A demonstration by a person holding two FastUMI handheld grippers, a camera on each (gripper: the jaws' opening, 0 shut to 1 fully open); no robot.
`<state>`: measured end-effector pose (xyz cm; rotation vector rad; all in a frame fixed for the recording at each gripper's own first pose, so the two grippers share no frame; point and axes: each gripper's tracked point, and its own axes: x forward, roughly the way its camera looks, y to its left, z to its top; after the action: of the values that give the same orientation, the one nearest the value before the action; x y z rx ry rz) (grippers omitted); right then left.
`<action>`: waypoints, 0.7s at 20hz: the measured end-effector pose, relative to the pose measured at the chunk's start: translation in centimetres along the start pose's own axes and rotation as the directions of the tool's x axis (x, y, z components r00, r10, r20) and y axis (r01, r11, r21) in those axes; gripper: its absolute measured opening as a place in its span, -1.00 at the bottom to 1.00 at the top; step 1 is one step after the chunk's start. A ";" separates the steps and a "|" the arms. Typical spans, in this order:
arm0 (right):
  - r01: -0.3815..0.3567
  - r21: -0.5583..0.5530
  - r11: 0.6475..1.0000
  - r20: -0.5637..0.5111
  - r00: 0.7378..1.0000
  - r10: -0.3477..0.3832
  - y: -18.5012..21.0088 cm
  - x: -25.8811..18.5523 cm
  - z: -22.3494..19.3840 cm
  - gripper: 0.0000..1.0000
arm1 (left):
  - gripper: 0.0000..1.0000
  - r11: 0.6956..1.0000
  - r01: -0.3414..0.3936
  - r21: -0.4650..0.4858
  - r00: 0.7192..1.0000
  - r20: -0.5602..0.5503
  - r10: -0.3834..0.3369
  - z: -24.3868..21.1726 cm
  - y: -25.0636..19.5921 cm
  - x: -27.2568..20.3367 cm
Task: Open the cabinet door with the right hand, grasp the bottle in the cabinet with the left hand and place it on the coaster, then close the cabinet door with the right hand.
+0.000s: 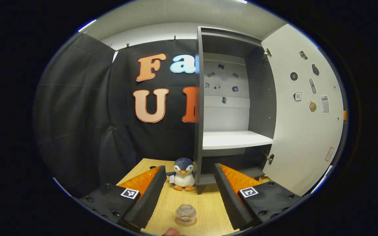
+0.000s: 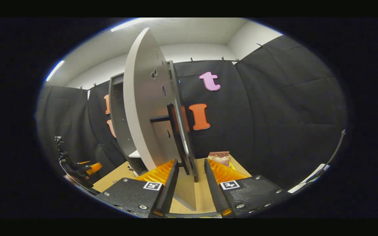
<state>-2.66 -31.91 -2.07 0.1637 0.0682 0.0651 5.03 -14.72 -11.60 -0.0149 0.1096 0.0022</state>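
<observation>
Two views show the same tall grey cabinet (image 1: 231, 98) from different sides. The left gripper view looks straight into it: the white cabinet door (image 1: 304, 108) stands wide open to the right, with small stickers on its inner face, and the white shelf (image 1: 235, 139) inside is bare. In this view a small clear glass bottle (image 1: 186, 214) stands upright on the light wooden table (image 1: 205, 203), on a thin round coaster (image 1: 186, 223) of which I see only the edge under the bottle. The bottle is low in the picture, between the two fingers of the left gripper (image 1: 189, 175) but nearer to the camera than their tips, and it touches neither finger. The jaws of the left gripper stand wide apart and hold nothing. Behind the fingertips, a small plush penguin (image 1: 183, 174), blue and white with orange feet, sits on the table just beside the left wall of the cabinet.

The right gripper view shows the door nearly edge-on, with its dark bar handle (image 2: 172, 131) on the outer face. The right gripper (image 2: 190, 164) has its fingers apart, one on each side of the lower end of the handle; whether they touch it, I cannot tell. Far to the left in this view the left gripper (image 2: 84, 168) appears, small, low over the table. A small brown box (image 2: 219, 157) lies on the table behind the door.
</observation>
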 end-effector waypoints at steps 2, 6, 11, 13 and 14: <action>-0.025 -0.023 0.999 0.003 1.000 0.025 1.0 0.2 -0.3 -0.01 | 0.91 1.000 -0.003 0.006 1.000 0.002 0.003 0.4 0.0 0.2; -0.087 -0.043 0.995 -0.008 0.996 0.087 4.1 0.2 -0.7 -0.01 | 0.91 1.000 -0.006 0.010 1.000 0.018 0.006 1.4 0.2 0.6; -0.192 -0.038 0.981 -0.010 0.981 0.192 9.1 1.4 -1.7 0.10 | 0.90 0.999 -0.013 0.035 0.999 0.048 0.011 2.7 0.7 0.2; -0.235 -0.039 0.971 -0.014 0.972 0.235 11.0 2.1 -2.2 0.10 | 0.90 0.999 -0.026 0.032 0.998 0.060 0.024 3.1 1.7 0.1; -0.251 -0.030 0.967 -0.020 0.968 0.251 11.7 2.3 -2.3 0.10 | 0.91 0.999 -0.032 0.021 0.998 0.059 0.031 3.1 2.1 0.0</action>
<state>-1.20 -19.89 -2.55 0.1386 0.0626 0.3205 5.38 -12.55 -8.54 0.0091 0.0511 0.0329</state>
